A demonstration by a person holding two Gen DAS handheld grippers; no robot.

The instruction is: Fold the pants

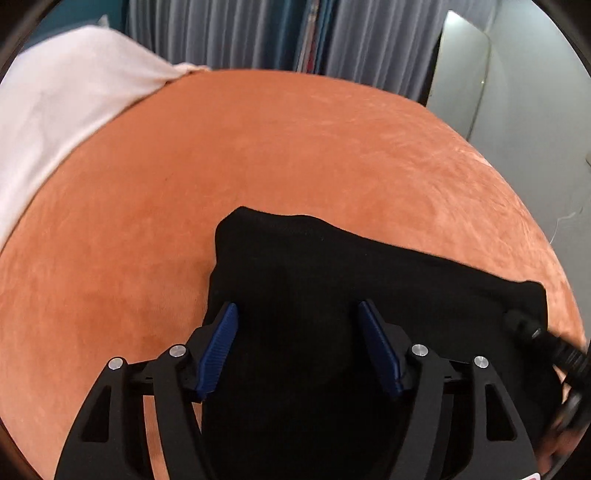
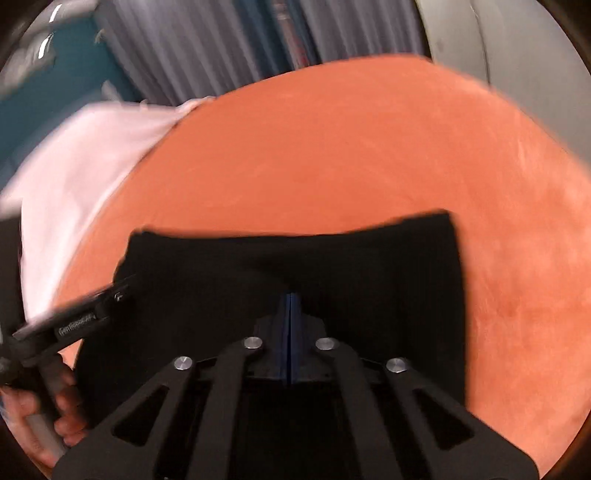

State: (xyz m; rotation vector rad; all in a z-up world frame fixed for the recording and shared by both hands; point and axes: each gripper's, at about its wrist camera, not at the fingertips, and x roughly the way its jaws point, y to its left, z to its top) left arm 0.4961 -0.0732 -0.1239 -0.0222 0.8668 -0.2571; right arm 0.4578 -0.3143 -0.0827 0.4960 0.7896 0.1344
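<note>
The black pants lie folded on the orange bed cover. My left gripper is open, its blue pads spread over the near left part of the pants. In the right wrist view the pants spread across the middle of the cover. My right gripper is shut, its blue pads pressed together over the near edge of the black fabric; whether cloth is pinched between them is hidden. The left gripper also shows at the pants' left edge, and the right gripper's body at their right edge.
A white sheet or pillow lies at the far left of the bed. Grey curtains hang behind the bed. A white wall with a mirror or door stands at the far right. A hand holds the left gripper's handle.
</note>
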